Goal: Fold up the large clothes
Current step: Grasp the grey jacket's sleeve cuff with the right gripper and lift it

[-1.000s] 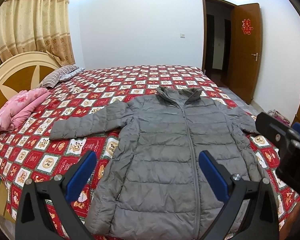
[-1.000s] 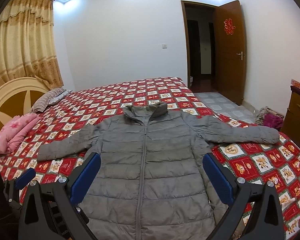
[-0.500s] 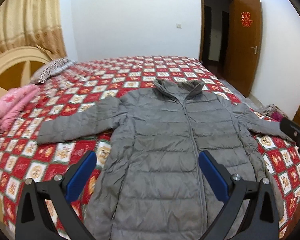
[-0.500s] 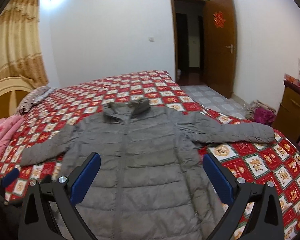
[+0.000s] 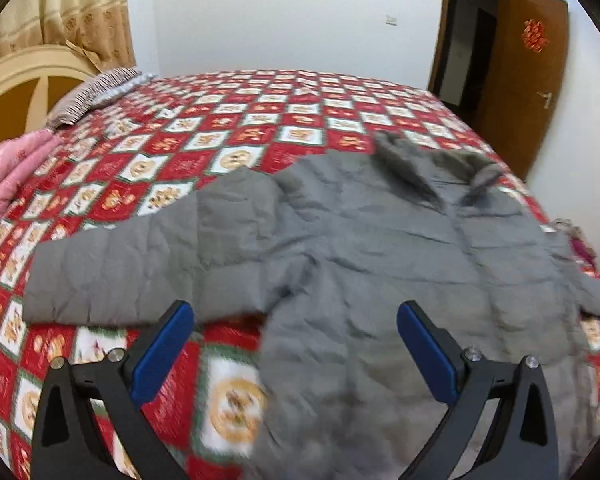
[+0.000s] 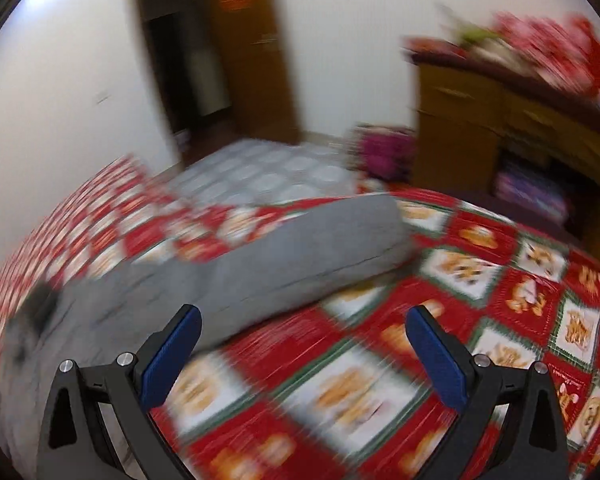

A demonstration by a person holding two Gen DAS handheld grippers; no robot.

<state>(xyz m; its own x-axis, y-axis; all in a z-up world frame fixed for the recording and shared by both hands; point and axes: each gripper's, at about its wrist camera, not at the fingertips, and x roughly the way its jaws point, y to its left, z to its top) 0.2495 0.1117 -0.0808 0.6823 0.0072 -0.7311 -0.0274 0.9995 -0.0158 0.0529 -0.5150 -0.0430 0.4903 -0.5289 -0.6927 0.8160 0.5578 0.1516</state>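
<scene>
Both views have swung outward since a second ago. The left tongs [image 5: 294,350], wide open and empty, sit just over the jacket [image 5: 380,260] near its left sleeve [image 5: 132,272], flat on the bed [image 5: 260,120]. The right tongs [image 6: 304,354], also gaping, face the right sleeve [image 6: 300,252], which runs away up-right.

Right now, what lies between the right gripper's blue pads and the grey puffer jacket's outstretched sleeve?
Only bare red patterned quilt, seen in the right wrist view; the open right gripper sits short of the grey sleeve.
</scene>
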